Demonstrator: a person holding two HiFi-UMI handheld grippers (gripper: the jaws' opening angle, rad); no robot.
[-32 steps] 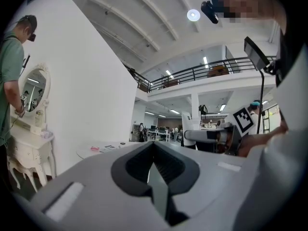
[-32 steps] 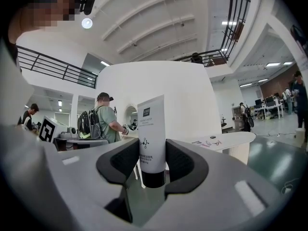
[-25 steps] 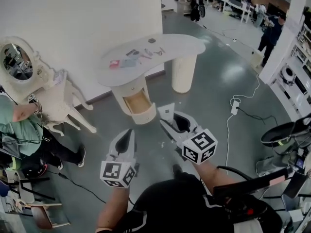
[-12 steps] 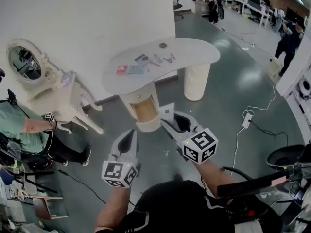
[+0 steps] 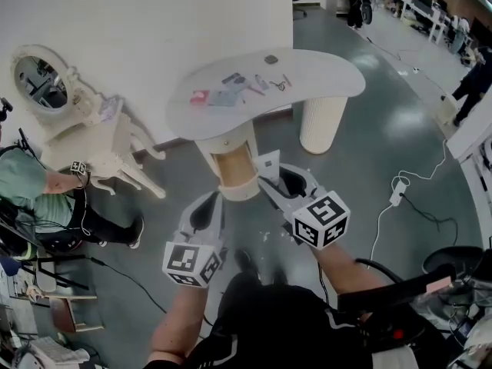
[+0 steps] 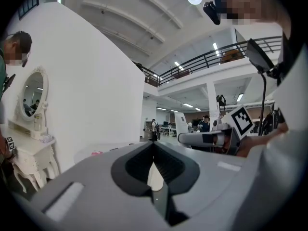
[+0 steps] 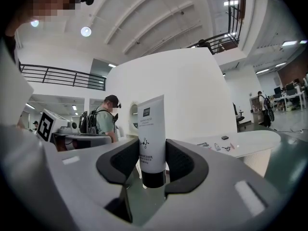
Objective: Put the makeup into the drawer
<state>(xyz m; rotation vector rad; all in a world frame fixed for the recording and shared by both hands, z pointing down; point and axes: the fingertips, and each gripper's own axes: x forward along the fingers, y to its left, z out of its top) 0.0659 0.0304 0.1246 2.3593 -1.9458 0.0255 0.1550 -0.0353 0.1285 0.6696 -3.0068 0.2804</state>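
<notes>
in the right gripper (image 7: 153, 165), had the white makeup tube (image 7: 151, 129) clamped just above its black cap (image 7: 154, 178). had the left gripper (image 6: 154, 170) pressed together, empty. looked light and squishy, so best pinched by the stiff cap. well apart from the drawer (image 5: 234, 167) under the bench (image 5: 323, 71).

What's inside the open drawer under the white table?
In the head view the drawer is pulled out, and only its bare wooden inside shows. Its back part sits beneath the tabletop, so anything lying there is covered.
</notes>
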